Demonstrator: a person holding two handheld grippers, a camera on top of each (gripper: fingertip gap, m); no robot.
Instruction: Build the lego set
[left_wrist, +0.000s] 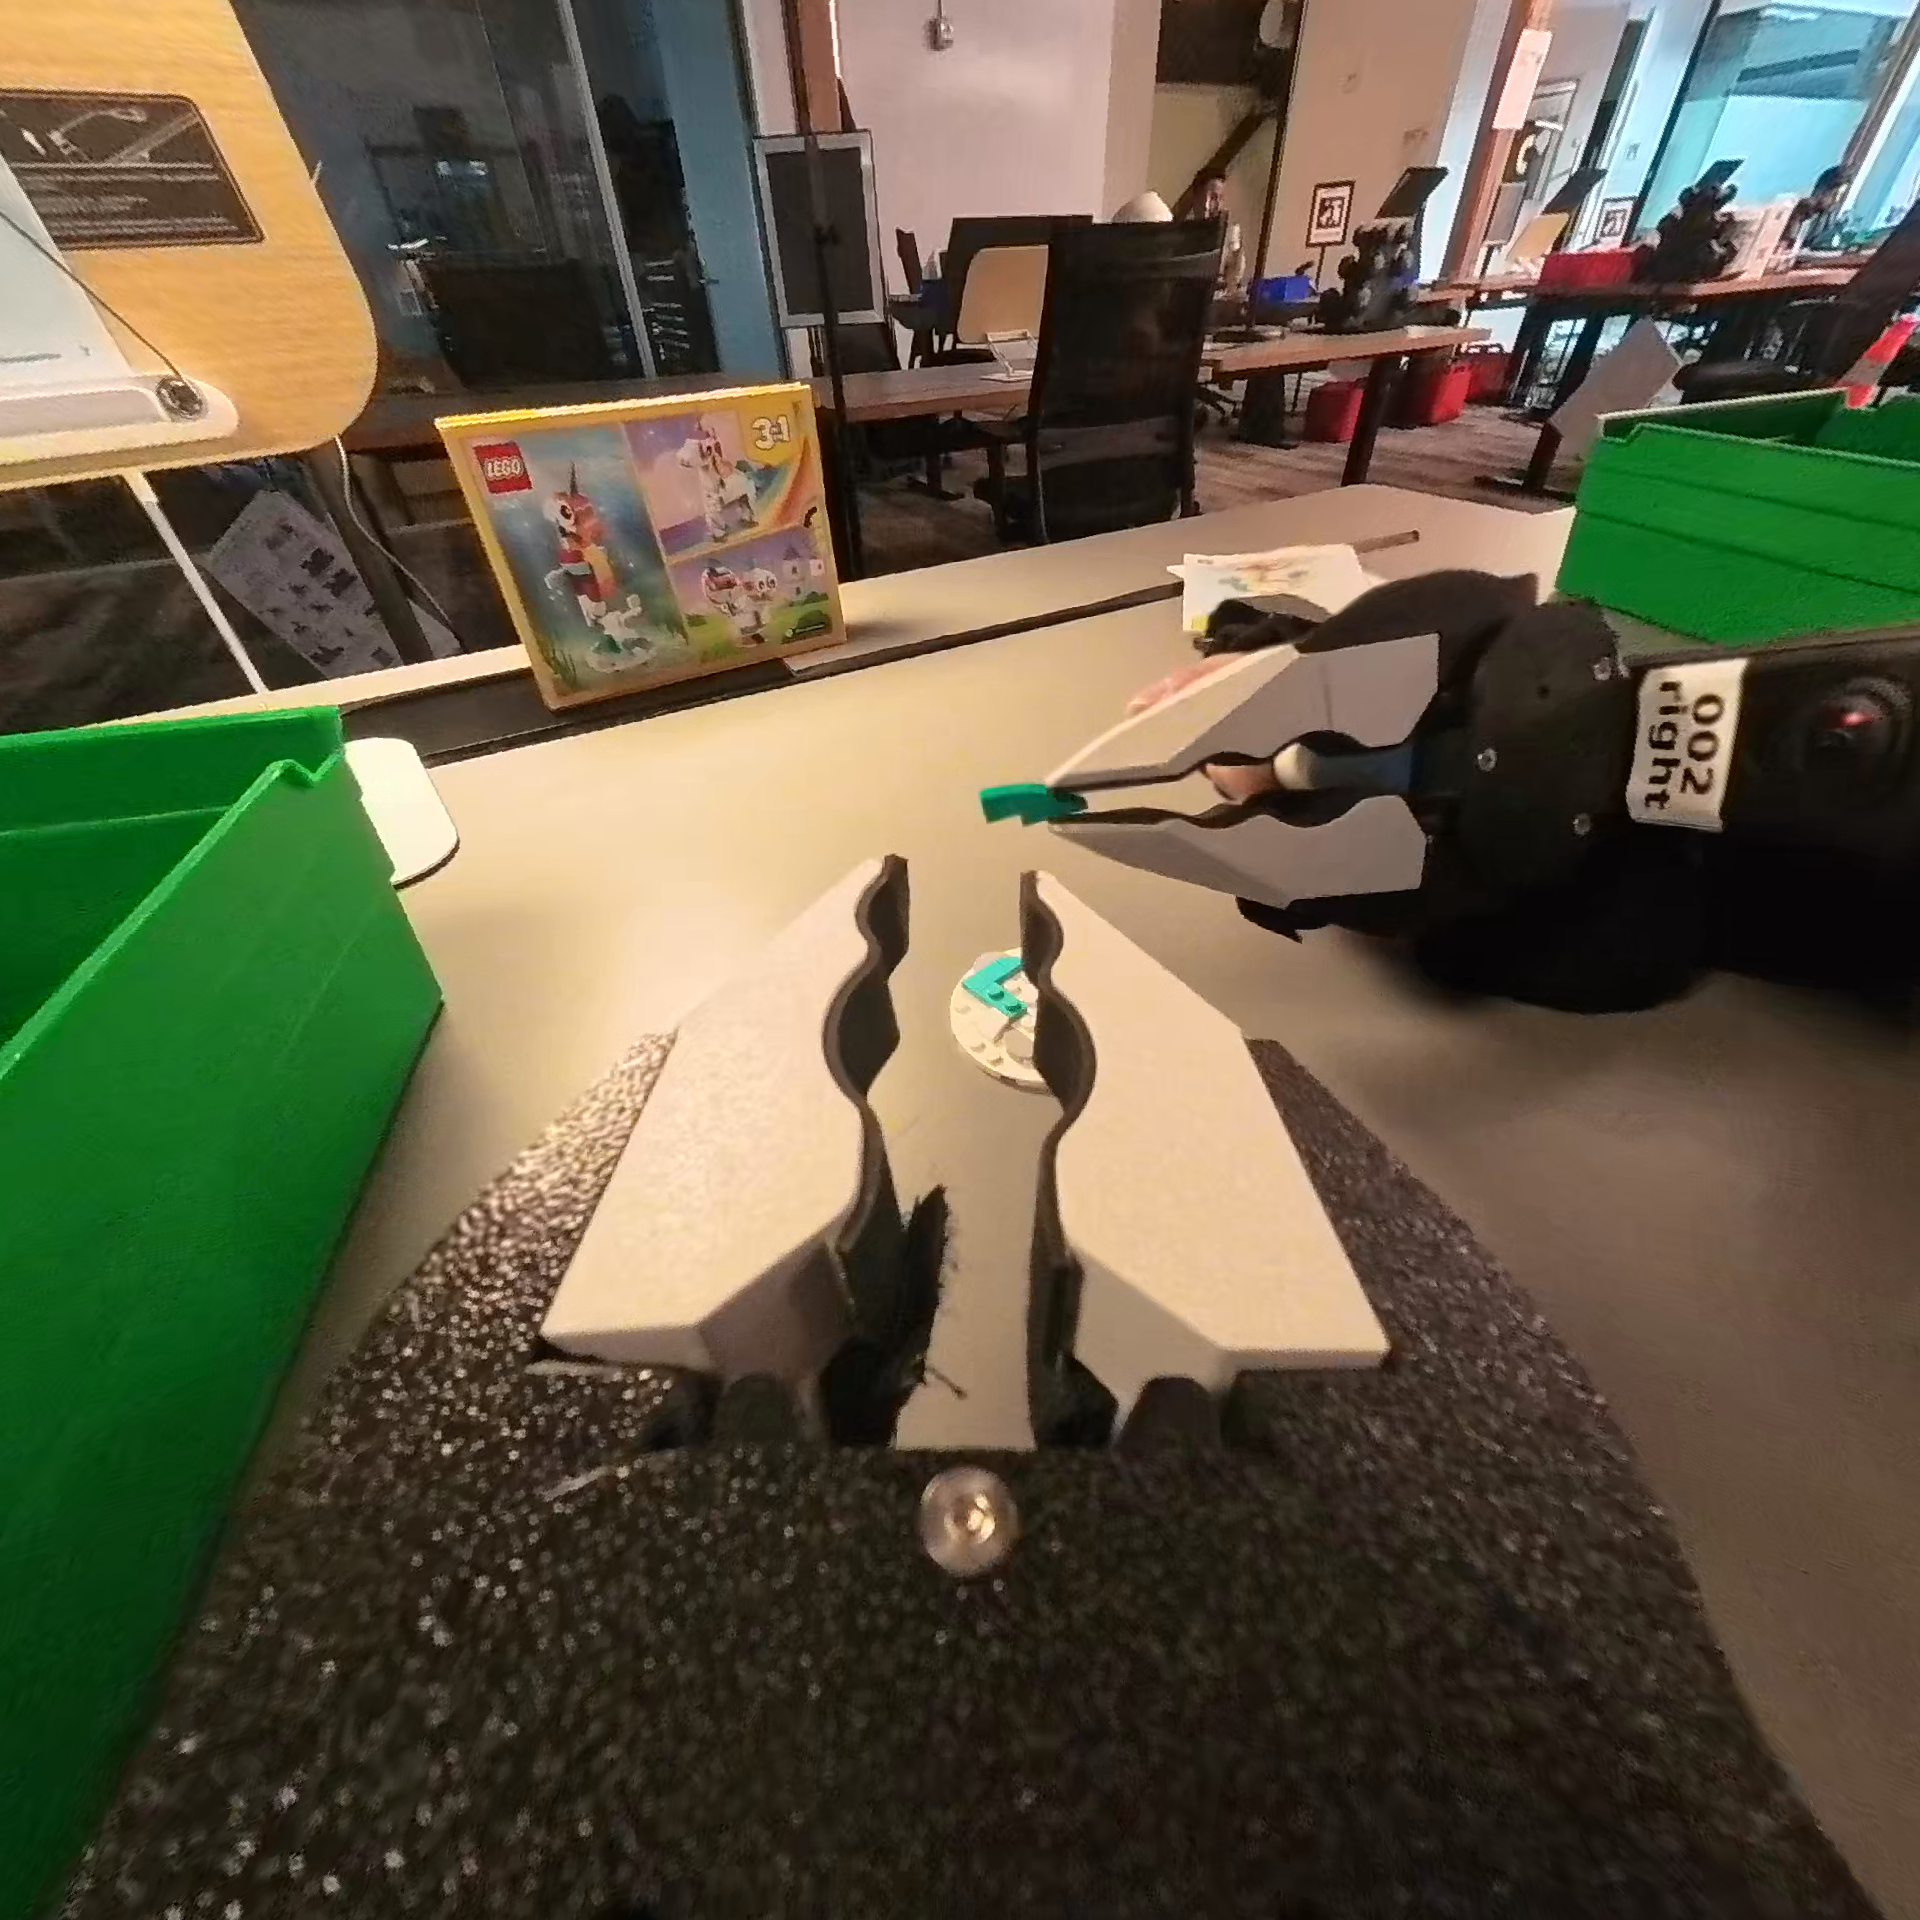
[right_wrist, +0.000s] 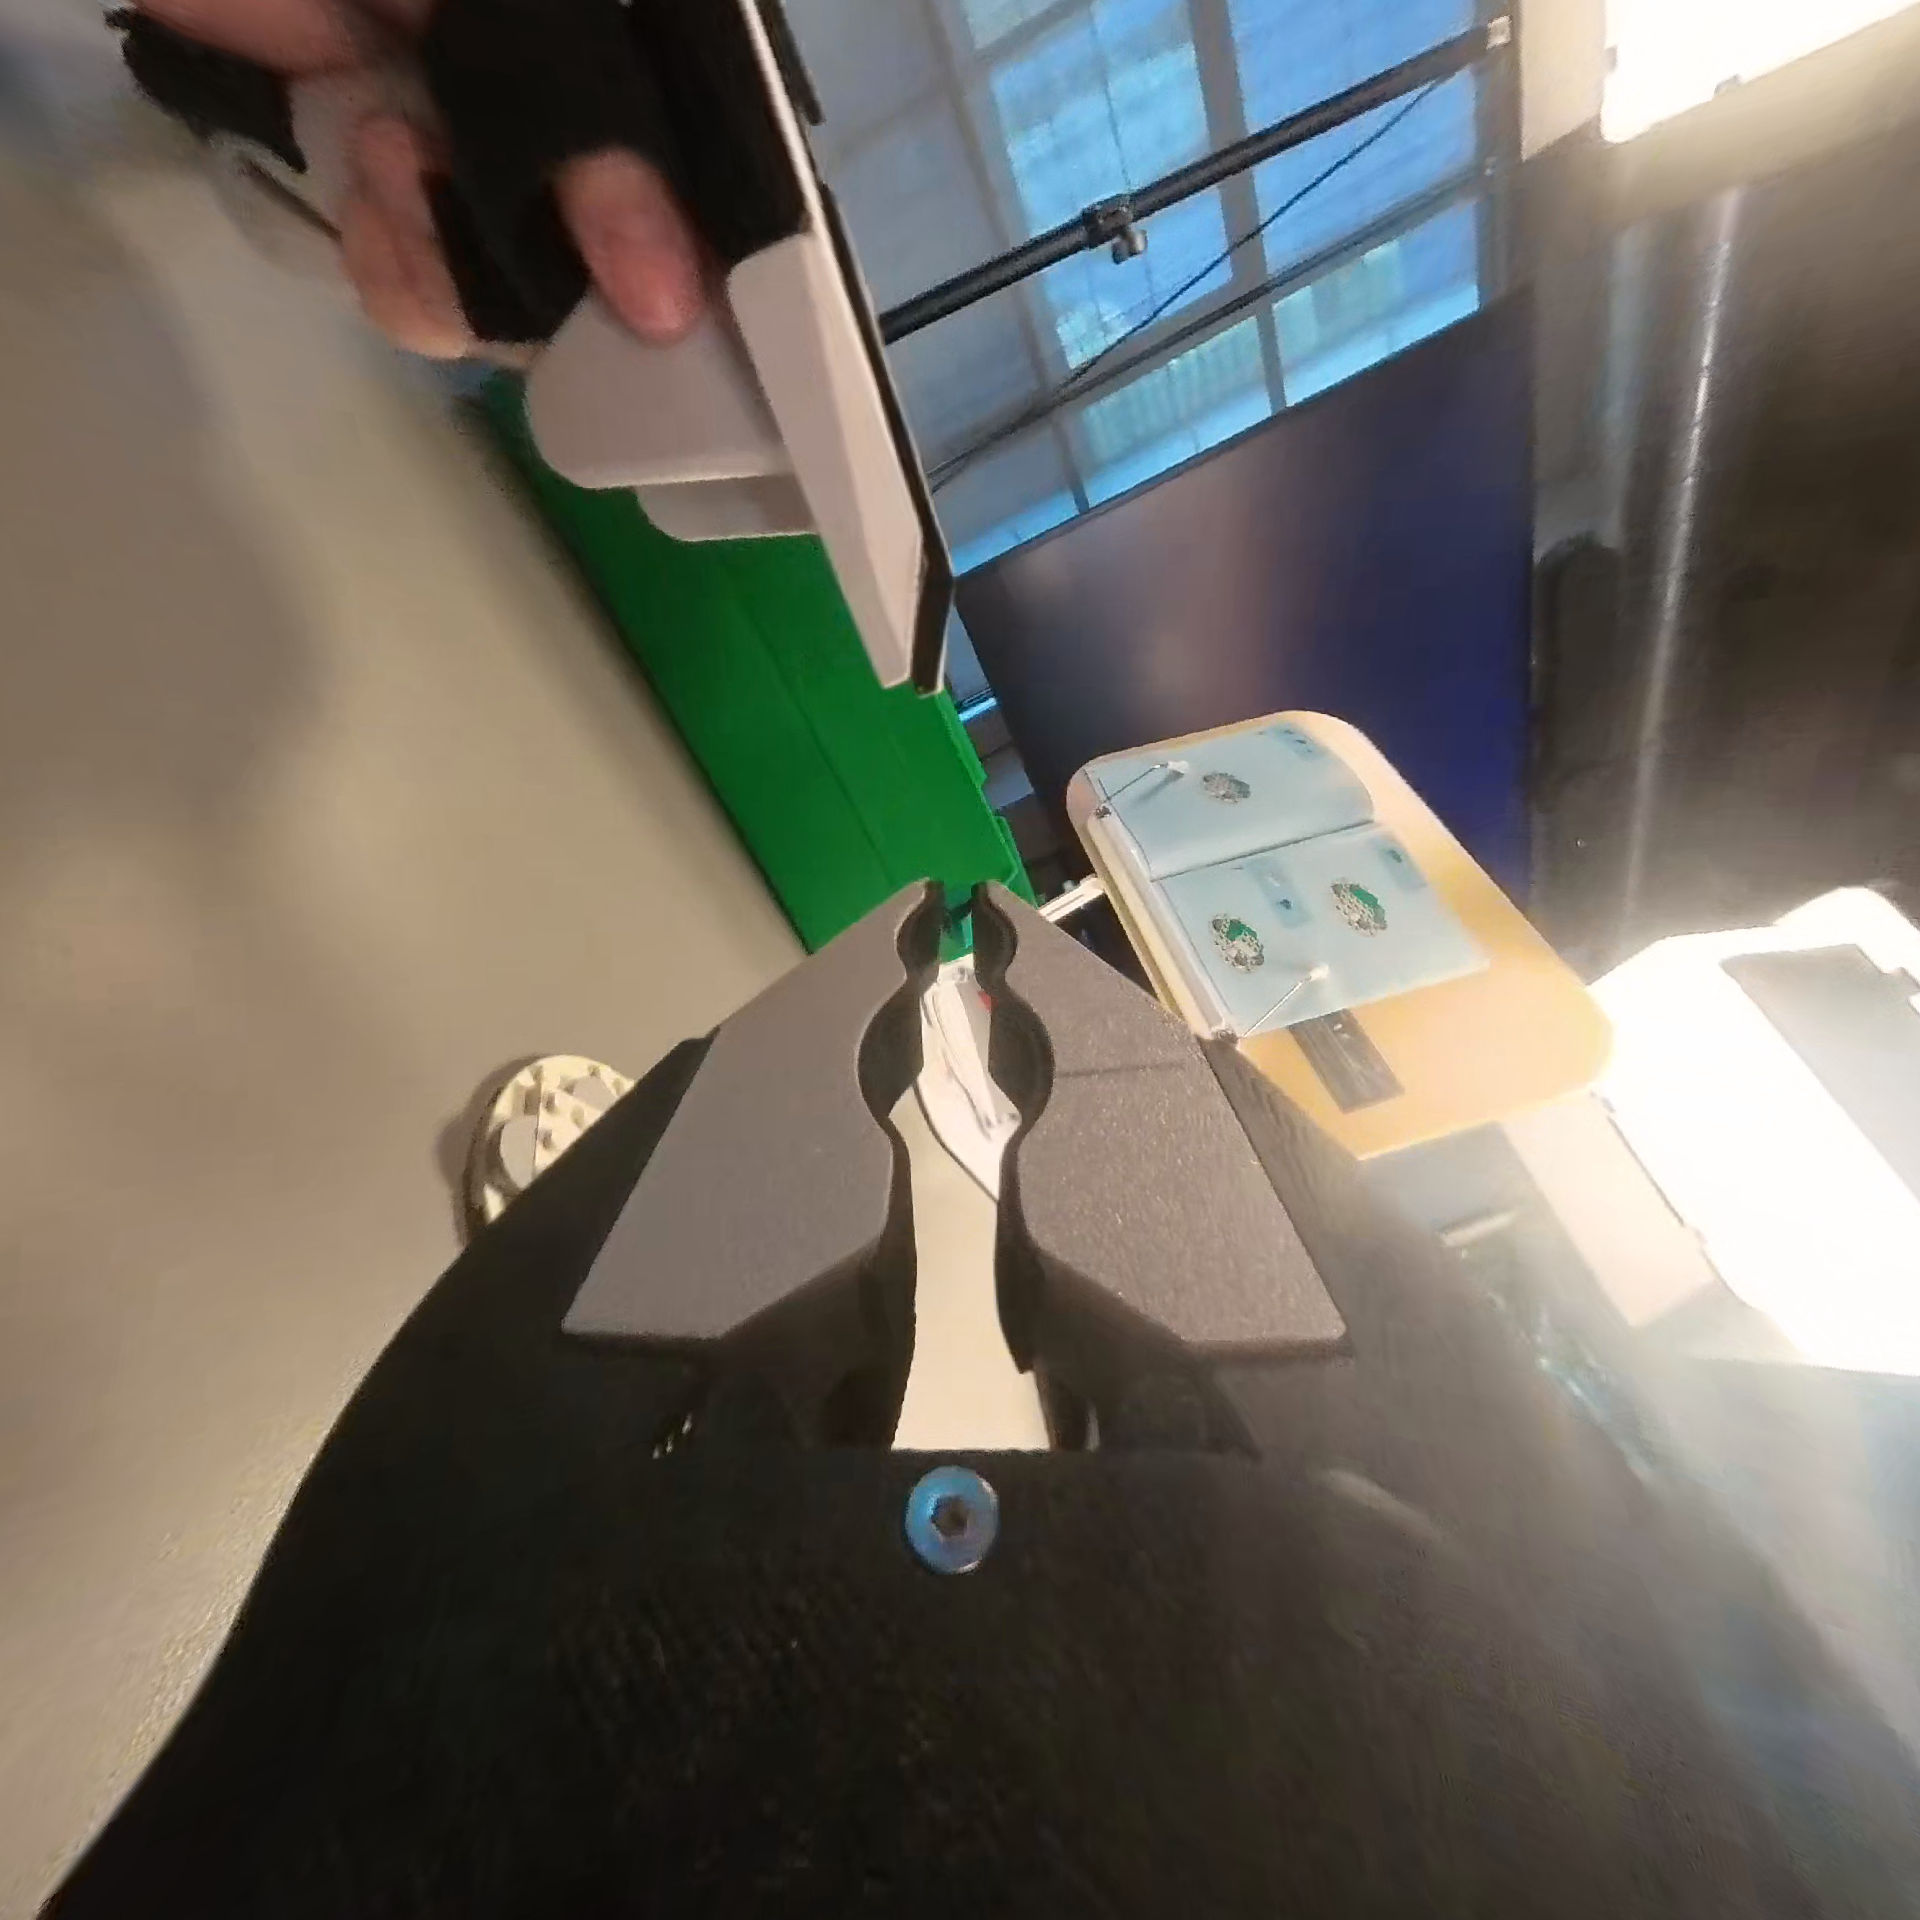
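Early yet: I see only a teal corner piece (left_wrist: 992, 987) seated on the round white base (left_wrist: 995, 1029) between my left gripper (left_wrist: 966, 883)'s released fingers. Right gripper (left_wrist: 1055, 814) pinches a teal brick (left_wrist: 1013, 802) at its fingertips, not yet placed.

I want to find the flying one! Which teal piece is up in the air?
The teal piece pinched in the right gripper is in the air. The other teal piece sits on the round white plate on the table.
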